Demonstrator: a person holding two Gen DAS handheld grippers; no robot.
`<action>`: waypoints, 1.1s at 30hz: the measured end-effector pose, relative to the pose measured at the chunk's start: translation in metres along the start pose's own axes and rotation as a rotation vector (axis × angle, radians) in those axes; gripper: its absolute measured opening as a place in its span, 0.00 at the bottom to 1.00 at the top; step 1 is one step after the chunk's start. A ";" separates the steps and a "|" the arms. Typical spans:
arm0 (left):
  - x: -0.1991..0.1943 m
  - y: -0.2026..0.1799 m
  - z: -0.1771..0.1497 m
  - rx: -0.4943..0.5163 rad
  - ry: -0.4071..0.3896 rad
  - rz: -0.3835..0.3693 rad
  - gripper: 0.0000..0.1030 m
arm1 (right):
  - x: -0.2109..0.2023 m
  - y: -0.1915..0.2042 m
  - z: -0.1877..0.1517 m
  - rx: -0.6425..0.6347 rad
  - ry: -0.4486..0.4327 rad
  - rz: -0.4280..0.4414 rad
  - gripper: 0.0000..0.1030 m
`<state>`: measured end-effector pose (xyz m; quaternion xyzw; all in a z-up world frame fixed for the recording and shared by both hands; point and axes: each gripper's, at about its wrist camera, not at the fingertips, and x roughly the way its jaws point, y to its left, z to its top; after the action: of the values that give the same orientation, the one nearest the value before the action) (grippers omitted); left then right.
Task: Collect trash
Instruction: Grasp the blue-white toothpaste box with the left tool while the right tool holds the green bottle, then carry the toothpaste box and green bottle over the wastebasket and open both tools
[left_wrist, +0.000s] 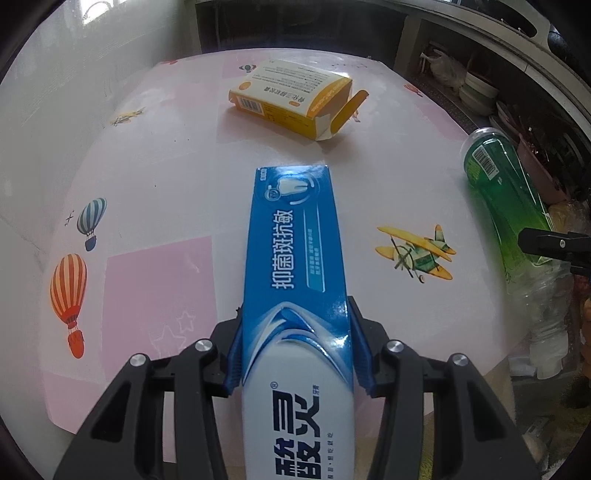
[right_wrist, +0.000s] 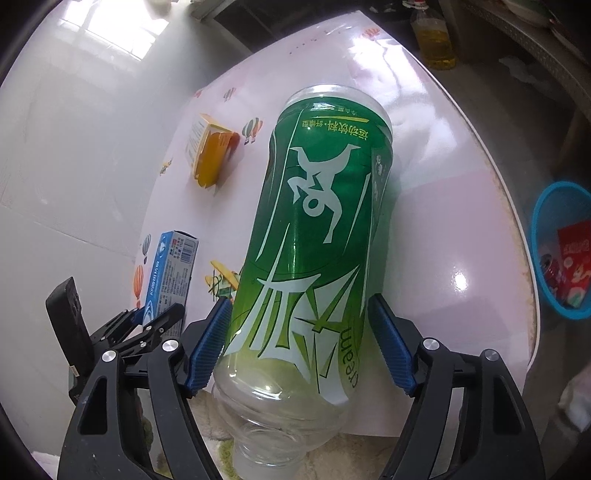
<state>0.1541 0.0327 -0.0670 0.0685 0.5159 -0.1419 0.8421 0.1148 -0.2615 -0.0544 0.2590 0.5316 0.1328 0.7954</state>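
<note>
My left gripper (left_wrist: 295, 347) is shut on a blue and white toothpaste box (left_wrist: 295, 258), held lengthwise over the table. The box also shows in the right wrist view (right_wrist: 171, 269), with the left gripper (right_wrist: 147, 321) behind it. My right gripper (right_wrist: 299, 343) is shut on a green plastic bottle (right_wrist: 317, 236), its pads on both sides near the neck end. The bottle shows at the right edge of the left wrist view (left_wrist: 506, 195). An open yellow medicine box (left_wrist: 291, 98) lies on the far side of the table, and it shows in the right wrist view (right_wrist: 210, 155).
The table (left_wrist: 155, 288) has a pink and white cover with balloon and plane prints. A blue basket (right_wrist: 561, 251) holding red packaging stands on the floor to the right. An oil bottle (right_wrist: 436, 40) and shelves of dishes (left_wrist: 480, 92) stand beyond the table.
</note>
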 end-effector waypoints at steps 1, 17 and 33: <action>0.000 -0.001 0.000 0.000 -0.003 0.002 0.45 | 0.000 0.000 -0.001 0.002 0.001 0.013 0.66; -0.021 -0.008 -0.002 0.022 -0.069 0.039 0.44 | -0.015 -0.005 -0.005 0.022 -0.053 0.047 0.56; -0.048 -0.020 -0.008 0.049 -0.128 0.051 0.44 | -0.044 -0.017 -0.019 0.033 -0.106 0.091 0.56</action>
<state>0.1210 0.0242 -0.0269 0.0932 0.4552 -0.1371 0.8748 0.0789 -0.2917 -0.0349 0.3027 0.4784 0.1463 0.8112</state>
